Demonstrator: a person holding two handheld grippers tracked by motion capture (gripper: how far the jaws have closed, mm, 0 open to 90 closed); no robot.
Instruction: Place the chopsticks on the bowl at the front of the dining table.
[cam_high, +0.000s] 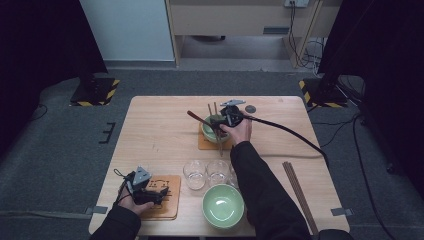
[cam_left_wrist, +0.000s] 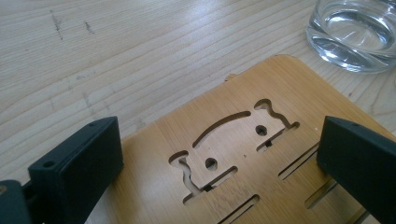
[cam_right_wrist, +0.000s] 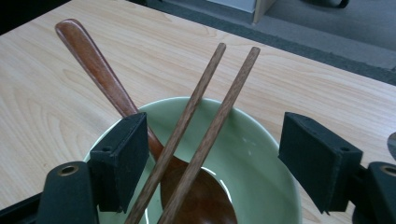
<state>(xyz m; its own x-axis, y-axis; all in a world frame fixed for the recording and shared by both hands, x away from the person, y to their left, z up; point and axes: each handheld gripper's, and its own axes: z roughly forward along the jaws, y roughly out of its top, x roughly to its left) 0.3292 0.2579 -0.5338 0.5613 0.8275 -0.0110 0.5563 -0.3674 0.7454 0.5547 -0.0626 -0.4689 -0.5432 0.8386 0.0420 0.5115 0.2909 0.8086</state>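
Observation:
A pale green bowl (cam_high: 207, 131) stands on a bamboo coaster (cam_high: 205, 144) at the far middle of the table. A brown wooden spoon (cam_right_wrist: 100, 72) rests in the bowl, its handle leaning out to the left. Two dark chopsticks (cam_right_wrist: 210, 121) lie across the bowl's rim. My right gripper (cam_right_wrist: 219, 163) hovers just above the bowl (cam_right_wrist: 261, 154), open, with both chopsticks between its jaws and no pad pressing on them. In the high view this right gripper (cam_high: 226, 121) is over the bowl. My left gripper (cam_high: 159, 192) stands open low over another bamboo coaster (cam_left_wrist: 280, 84), holding nothing.
A second green bowl (cam_high: 223, 205) sits near the front edge, with clear glasses (cam_high: 195, 173) just behind it; one glass (cam_left_wrist: 355, 32) lies beyond the left coaster. More chopsticks (cam_high: 300, 192) lie at the right side. A cable (cam_high: 290, 132) trails right from the right gripper.

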